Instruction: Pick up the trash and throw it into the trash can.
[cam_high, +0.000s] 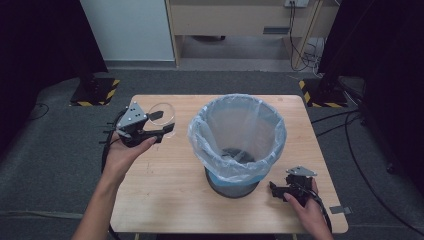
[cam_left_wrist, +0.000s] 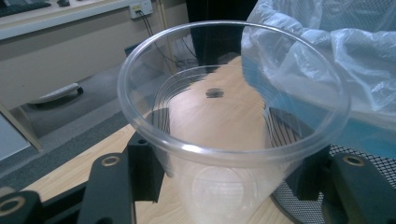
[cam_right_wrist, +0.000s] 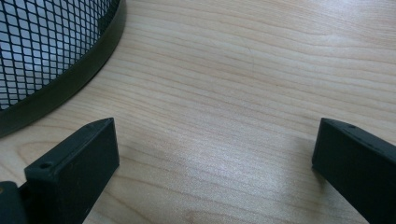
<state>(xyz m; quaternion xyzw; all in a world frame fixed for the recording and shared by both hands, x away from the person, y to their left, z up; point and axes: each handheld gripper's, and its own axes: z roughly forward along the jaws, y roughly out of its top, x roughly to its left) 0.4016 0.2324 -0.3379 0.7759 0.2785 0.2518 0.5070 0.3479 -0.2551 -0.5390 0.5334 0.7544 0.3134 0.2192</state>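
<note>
Wooden table (cam_high: 170, 200), lined mesh bin (cam_high: 237, 145) at centre: clear plastic cup (cam_high: 162, 116) clamped upright between left gripper (cam_high: 159, 124) jaws, beside bin; right gripper (cam_high: 278, 190) spread empty by bin base; advised: lift above liner rim, tip over opening, then release.

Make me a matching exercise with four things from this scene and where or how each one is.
1 clear plastic cup
2 bin
3 right gripper
4 table

A lined with a thin plastic bag
B pale wood, carrying the bin
C clamped in the left gripper
D jaws apart over bare wood

Pairs: 1-C, 2-A, 3-D, 4-B
</note>
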